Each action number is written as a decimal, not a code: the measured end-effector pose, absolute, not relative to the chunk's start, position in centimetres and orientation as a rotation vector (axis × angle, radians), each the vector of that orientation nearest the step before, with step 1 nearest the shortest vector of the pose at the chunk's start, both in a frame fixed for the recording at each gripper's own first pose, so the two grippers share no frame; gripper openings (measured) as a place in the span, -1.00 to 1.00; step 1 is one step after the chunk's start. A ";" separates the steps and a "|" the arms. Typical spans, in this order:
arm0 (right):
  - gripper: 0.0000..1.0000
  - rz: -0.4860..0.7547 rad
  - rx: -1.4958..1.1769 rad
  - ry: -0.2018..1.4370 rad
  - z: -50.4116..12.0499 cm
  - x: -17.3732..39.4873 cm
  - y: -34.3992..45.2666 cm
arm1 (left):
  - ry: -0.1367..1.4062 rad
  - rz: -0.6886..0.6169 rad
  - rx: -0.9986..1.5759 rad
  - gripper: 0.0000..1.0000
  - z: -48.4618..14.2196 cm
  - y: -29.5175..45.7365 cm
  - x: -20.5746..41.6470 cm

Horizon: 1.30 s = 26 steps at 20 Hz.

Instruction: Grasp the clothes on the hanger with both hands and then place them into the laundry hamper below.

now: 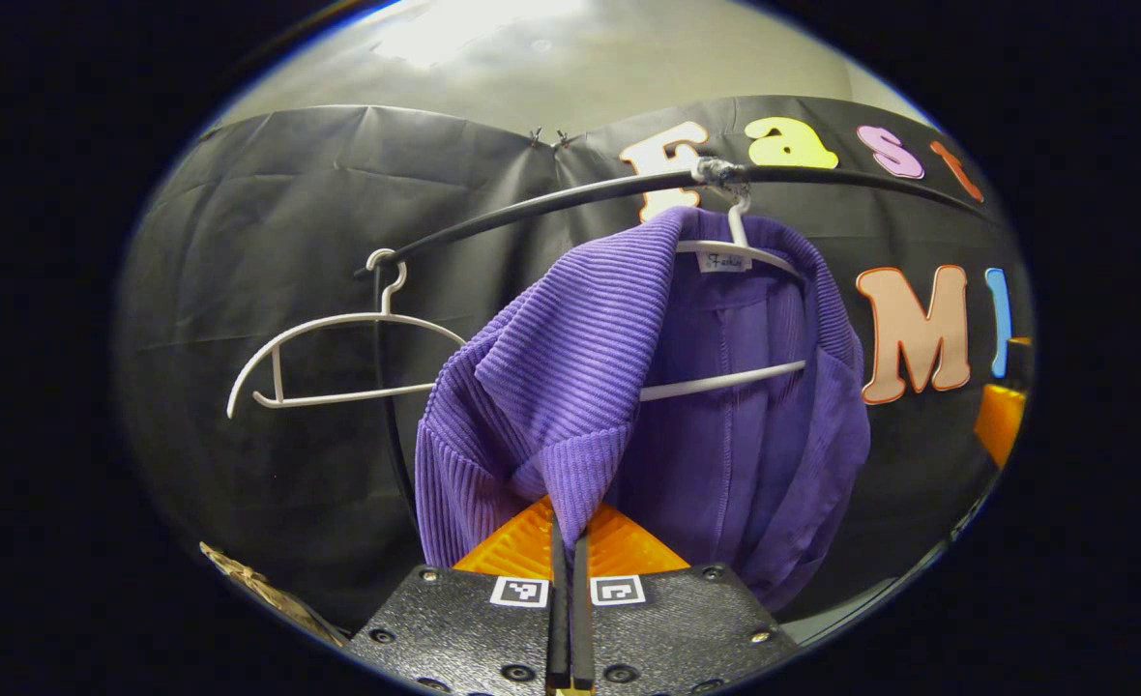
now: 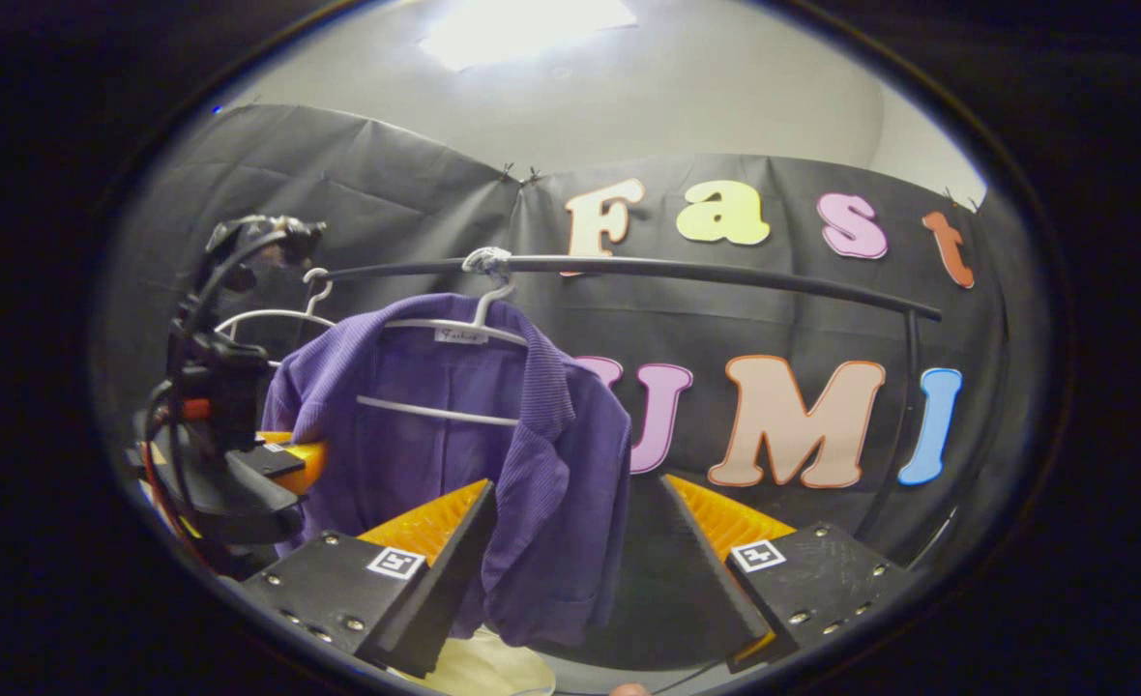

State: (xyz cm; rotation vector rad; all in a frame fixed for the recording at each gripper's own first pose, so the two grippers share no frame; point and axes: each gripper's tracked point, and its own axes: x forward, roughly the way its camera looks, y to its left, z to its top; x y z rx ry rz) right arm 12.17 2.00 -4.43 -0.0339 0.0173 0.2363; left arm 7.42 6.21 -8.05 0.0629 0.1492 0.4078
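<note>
A purple ribbed cardigan [image 1: 725, 425] hangs on a white hanger [image 1: 740, 253] from a black rail [image 1: 551, 198]. In the left gripper view, my left gripper [image 1: 568, 527] is shut on the cardigan's folded-over left front, and the fabric runs down between its fingertips. In the right gripper view the cardigan [image 2: 551, 454] hangs on its hanger [image 2: 454, 329]. My right gripper [image 2: 580, 507] is open, with the garment's right front hanging between its fingers close to the left finger [image 2: 435, 532]. The left gripper [image 2: 280, 464] is at the garment's far side.
An empty white hanger [image 1: 338, 358] hangs at the rail's left end, and also appears as the empty hanger [image 2: 271, 314] behind the left gripper. Something pale [image 2: 483, 669] lies below the cardigan. A woven-looking edge [image 1: 251, 585] sits low on the left.
</note>
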 end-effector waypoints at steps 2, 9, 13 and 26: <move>0.89 0.252 -0.028 0.021 -4.9 13.0 3.0 | 0.146 0.381 0.052 -0.94 -7.7 6.0 7.0; 0.89 0.296 0.013 0.055 -7.3 16.8 7.2 | 0.160 0.329 0.061 -0.97 -6.7 5.9 5.8; 0.98 0.289 0.007 0.064 -8.6 19.7 8.9 | 0.162 0.315 0.086 -0.96 -6.4 6.1 5.6; 0.16 0.201 -0.001 0.185 -13.5 23.8 10.0 | 0.160 0.281 0.103 -0.94 -5.9 6.3 5.4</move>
